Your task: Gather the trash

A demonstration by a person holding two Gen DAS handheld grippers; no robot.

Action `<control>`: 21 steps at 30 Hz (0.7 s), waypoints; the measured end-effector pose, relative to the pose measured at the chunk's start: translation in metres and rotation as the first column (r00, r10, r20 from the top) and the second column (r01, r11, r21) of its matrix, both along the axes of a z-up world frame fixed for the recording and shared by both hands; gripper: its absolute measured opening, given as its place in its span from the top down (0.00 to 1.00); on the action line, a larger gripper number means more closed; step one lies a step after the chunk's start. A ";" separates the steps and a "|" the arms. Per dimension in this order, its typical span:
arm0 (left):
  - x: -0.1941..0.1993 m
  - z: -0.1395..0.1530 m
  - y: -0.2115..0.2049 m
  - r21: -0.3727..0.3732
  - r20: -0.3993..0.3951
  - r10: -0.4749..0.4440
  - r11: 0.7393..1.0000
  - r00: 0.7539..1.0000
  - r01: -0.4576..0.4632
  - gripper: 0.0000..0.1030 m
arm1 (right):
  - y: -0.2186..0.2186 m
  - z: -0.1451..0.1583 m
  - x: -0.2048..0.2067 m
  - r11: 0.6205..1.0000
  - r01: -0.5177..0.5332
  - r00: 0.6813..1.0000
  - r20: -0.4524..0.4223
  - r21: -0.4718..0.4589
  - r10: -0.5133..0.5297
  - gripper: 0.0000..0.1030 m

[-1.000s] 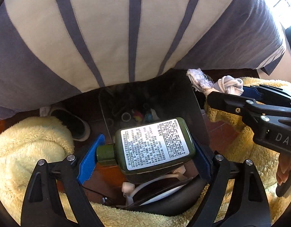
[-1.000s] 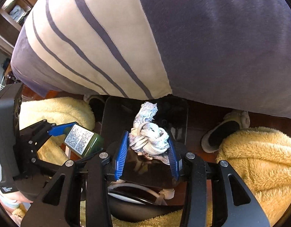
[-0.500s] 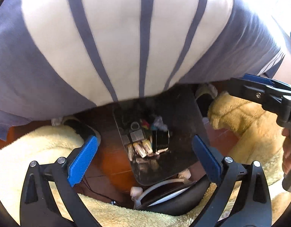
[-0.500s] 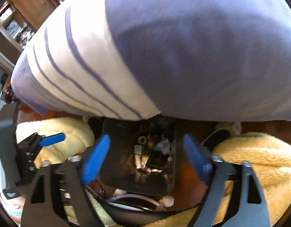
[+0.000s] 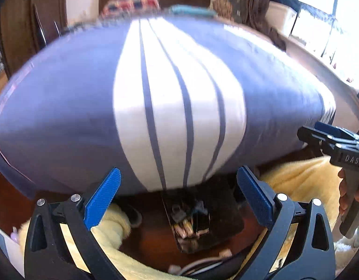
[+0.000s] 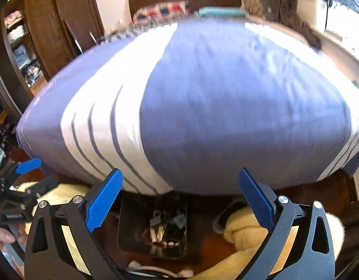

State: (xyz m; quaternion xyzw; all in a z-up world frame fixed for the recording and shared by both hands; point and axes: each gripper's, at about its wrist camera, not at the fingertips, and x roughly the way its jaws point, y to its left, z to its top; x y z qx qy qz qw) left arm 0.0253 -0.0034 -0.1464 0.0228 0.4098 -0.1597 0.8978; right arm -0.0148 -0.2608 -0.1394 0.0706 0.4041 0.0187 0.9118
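Blue fingers (image 5: 102, 199) of both the left gripper (image 5: 179, 198) and right gripper (image 6: 179, 198) were wide apart over the black bin (image 6: 130, 233).

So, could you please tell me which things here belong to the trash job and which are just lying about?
Job:
- black bin with trash inside
- left gripper, open and empty
- right gripper, open and empty

Lying about:
- striped bedding
- slipper
- white cable

Right claw (image 6: 179, 198) spread, bin (image 6: 130, 212) below
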 end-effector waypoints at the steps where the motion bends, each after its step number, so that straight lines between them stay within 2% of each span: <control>1: -0.003 0.013 0.003 -0.007 0.031 0.008 1.000 0.999 -0.007 0.08 | 0.000 0.011 -0.004 1.000 0.004 1.000 0.030 -0.007 -0.004 0.03; 5: -0.017 0.060 0.008 -0.043 0.150 0.031 0.999 0.988 -0.025 0.08 | 0.001 0.051 -0.021 1.000 0.013 0.989 0.148 -0.028 -0.008 0.03; 11: -0.047 0.122 0.014 -0.091 0.328 0.068 0.995 0.942 -0.041 0.08 | 0.005 0.098 -0.049 0.997 0.046 0.952 0.305 -0.069 -0.023 0.03; 15: -0.065 0.146 0.017 -0.113 0.406 0.105 0.992 0.908 -0.064 0.08 | 0.003 0.123 -0.070 0.992 0.097 0.910 0.410 -0.083 -0.055 0.03; 21: -0.083 0.171 0.024 -0.127 0.485 0.145 0.987 0.862 -0.094 0.08 | -0.002 0.145 -0.086 0.988 0.133 0.874 0.479 -0.081 -0.078 0.03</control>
